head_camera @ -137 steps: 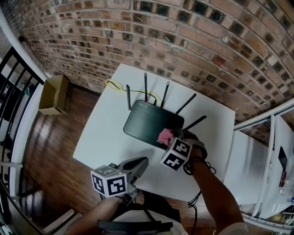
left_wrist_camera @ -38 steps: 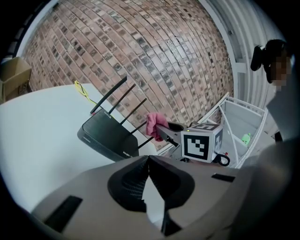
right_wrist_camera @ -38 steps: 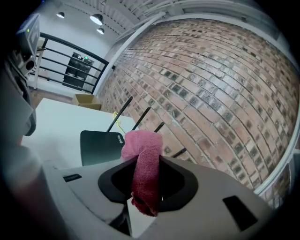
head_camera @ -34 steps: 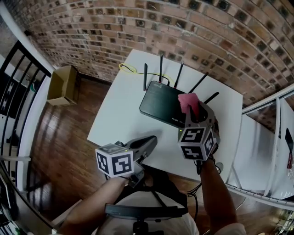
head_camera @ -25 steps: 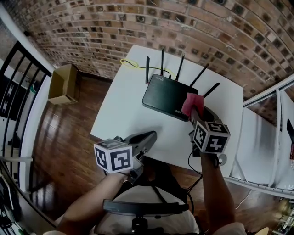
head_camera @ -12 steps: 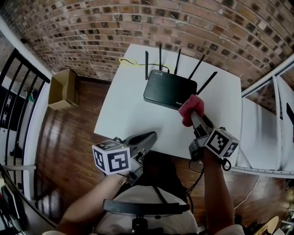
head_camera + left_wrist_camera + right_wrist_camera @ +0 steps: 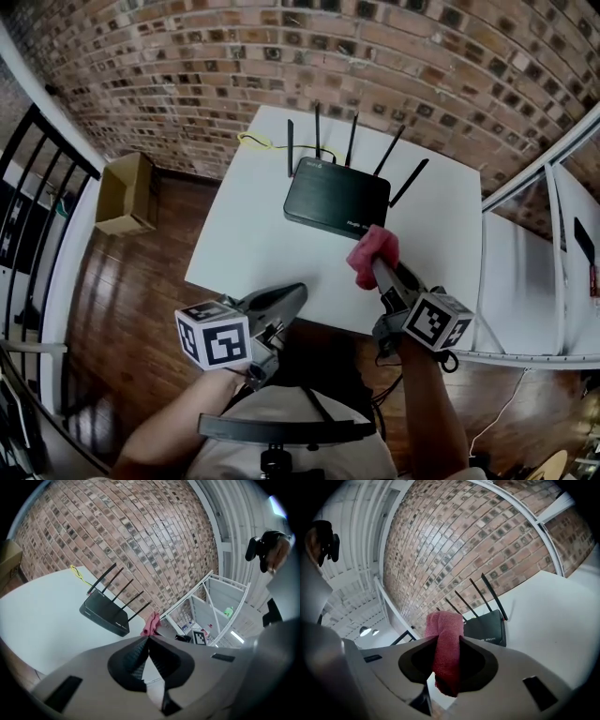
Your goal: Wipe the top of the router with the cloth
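My right gripper (image 7: 379,272) clamps the pink cloth (image 7: 369,250) near the router (image 7: 336,200), clear of it, while my left gripper (image 7: 294,293) sits closed and empty.

Black router (image 7: 336,199) flat on white table (image 7: 239,253), five antennas raised, pink cloth (image 7: 373,246) bunched in right gripper (image 7: 377,269), just beside it

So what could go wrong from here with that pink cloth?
The pink towelling cloth is pinched by one fold in the right gripper above the white table; it might slip out and drop. Reaching in to wipe, the gripper could snag the flat black router's thin upright antennas. Nothing steadies the router, so wiping could shove it.
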`<state>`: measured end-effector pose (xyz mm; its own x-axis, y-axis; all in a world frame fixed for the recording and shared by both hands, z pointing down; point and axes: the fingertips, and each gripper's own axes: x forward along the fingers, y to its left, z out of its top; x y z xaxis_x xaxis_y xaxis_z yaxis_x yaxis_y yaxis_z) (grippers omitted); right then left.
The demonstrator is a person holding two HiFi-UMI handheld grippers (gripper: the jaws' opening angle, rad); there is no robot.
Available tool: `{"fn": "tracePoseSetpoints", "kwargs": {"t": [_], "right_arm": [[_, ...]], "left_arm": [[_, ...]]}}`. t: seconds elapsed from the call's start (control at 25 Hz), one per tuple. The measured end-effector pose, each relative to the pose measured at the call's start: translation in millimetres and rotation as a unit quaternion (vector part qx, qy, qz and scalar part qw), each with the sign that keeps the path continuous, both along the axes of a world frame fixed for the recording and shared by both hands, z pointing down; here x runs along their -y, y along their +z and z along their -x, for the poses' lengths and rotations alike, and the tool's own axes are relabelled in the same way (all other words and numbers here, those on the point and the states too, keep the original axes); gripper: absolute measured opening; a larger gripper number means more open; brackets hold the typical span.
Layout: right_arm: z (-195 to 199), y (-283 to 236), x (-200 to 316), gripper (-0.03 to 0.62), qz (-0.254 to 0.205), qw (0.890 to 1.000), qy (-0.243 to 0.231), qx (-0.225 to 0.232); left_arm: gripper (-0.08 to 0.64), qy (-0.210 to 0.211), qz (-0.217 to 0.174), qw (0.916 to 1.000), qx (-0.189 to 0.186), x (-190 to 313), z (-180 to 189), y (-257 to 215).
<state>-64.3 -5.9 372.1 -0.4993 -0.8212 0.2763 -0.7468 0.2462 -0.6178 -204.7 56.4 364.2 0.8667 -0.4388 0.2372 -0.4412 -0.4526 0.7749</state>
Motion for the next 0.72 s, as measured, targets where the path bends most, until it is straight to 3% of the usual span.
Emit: {"fn": "tracePoseSetpoints", "kwargs": {"t": [0.24, 0.72], "right_arm": [[-26, -4, -3, 0.126, 0.02, 0.999, -0.045, -0.001], [-125, -7, 4, 0.124, 0.039, 0.994, -0.106, 0.004]], "left_arm": [[0.003, -0.024, -0.005, 0.9996, -0.011, 13, -30, -20], [0.003, -0.064, -0.007, 0.9976, -0.025, 18, -128, -33]]}}
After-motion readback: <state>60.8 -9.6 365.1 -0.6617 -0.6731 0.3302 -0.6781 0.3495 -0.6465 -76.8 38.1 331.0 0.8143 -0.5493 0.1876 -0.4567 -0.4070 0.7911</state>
